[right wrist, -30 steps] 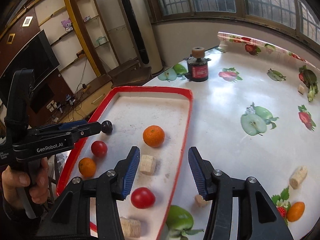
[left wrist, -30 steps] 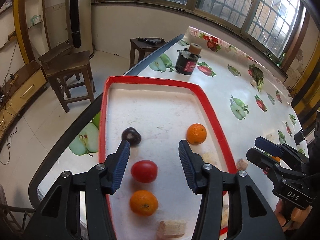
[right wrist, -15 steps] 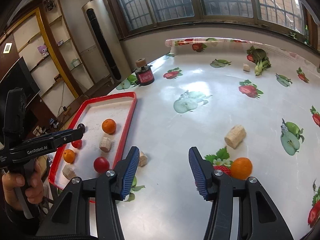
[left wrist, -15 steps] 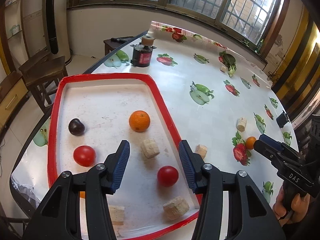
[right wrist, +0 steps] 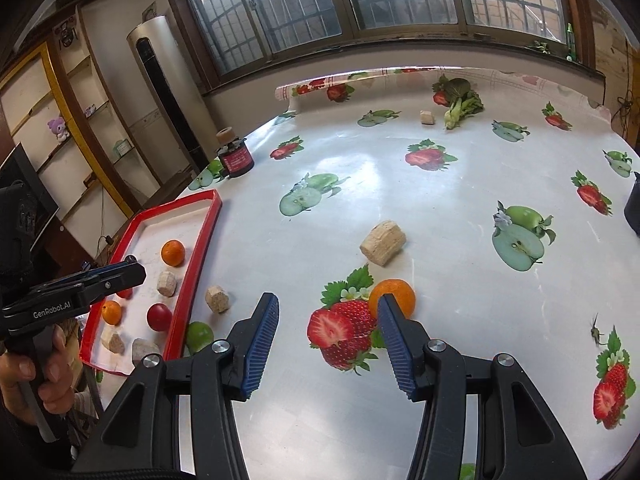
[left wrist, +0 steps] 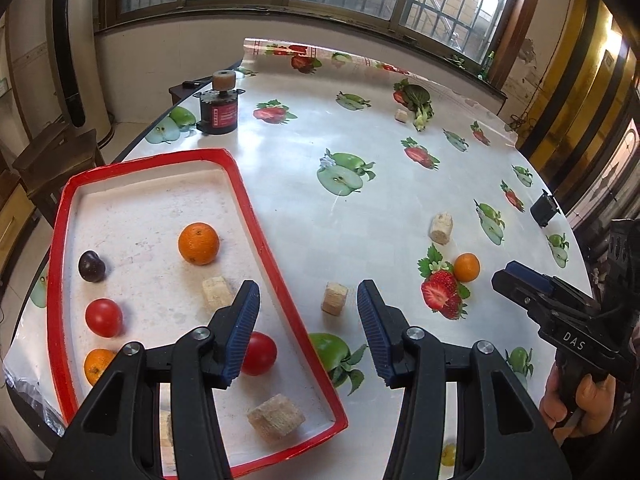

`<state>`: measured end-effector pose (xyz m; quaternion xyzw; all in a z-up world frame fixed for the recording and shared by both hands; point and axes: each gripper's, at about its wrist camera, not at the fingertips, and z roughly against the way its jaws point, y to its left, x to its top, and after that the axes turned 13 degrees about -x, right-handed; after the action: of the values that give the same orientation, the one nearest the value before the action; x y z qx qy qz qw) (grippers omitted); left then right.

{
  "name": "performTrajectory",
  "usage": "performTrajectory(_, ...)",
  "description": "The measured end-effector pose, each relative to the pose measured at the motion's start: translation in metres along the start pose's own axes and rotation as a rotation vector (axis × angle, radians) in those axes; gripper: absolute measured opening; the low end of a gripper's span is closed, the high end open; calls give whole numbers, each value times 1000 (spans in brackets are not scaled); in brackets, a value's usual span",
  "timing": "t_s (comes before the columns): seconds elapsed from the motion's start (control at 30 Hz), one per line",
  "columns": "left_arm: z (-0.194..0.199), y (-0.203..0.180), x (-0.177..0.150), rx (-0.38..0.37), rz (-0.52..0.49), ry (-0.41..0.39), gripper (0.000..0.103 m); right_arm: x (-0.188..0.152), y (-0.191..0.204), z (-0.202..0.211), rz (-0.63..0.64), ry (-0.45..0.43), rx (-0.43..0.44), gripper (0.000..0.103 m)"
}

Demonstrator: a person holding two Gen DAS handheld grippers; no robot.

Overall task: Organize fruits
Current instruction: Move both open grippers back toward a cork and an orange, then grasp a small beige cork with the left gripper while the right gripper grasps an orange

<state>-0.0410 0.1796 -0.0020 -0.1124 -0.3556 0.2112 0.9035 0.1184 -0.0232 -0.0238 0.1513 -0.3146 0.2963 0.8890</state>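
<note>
A red-rimmed tray (left wrist: 256, 216) (right wrist: 206, 236) holds two oranges (left wrist: 199, 243), two red tomatoes (left wrist: 103, 317), a dark plum (left wrist: 91, 266) and some cork blocks. A loose orange (left wrist: 466, 267) (right wrist: 394, 294) lies on the tablecloth beside a printed strawberry. My left gripper (left wrist: 308, 320) is open and empty above the tray's right rim. My right gripper (right wrist: 326, 328) is open and empty just short of the loose orange, whose lower part is hidden by the right finger (right wrist: 394, 336).
Cork blocks lie on the table (left wrist: 335, 298) (left wrist: 441, 227) (right wrist: 383, 242). A dark jar with a cork top (left wrist: 219, 106) (right wrist: 235, 156) stands at the far left. A green vegetable (right wrist: 460, 106) lies at the back. A black object (left wrist: 544, 210) sits at the right edge.
Both grippers have swung right, away from the tray. The right gripper has come close to the loose orange. Both stay open and empty.
</note>
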Motion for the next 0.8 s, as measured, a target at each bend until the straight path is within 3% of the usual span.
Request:
performTrajectory(0.5, -38, -20, -4, -15, -114, 80, 49, 2, -13, -8, -8, -6, -53, 54)
performTrajectory(0.8, -72, -23, -6, 52, -178, 162, 49, 3, -19, -34, -6, 35, -68, 54)
